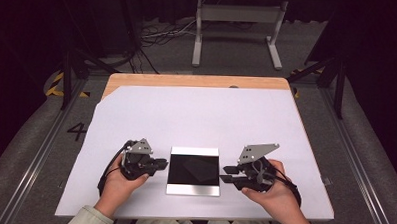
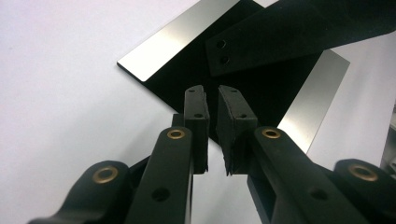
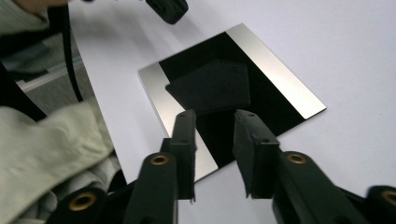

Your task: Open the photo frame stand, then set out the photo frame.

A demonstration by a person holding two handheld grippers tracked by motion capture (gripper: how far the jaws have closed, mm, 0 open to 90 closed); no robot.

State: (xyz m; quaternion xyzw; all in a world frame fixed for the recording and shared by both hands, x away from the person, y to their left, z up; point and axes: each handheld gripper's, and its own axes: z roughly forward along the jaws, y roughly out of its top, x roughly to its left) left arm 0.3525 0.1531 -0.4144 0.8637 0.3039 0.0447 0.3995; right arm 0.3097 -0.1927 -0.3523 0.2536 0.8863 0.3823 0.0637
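From the high view we see a flat black plate (image 1: 193,171) with shiny silver strips along its near and far edges lying on the white sheet (image 1: 196,117) near the table's front, with our left gripper (image 1: 160,164) just beside its left edge and our right gripper (image 1: 226,174) just beside its right edge, both pointing inward at it. In the left gripper view our jaws stand narrowly parted with nothing between them, tips over the dark plate (image 2: 261,88). In the right gripper view our jaws stand somewhat wider, empty, over the plate's (image 3: 219,93) near edge.
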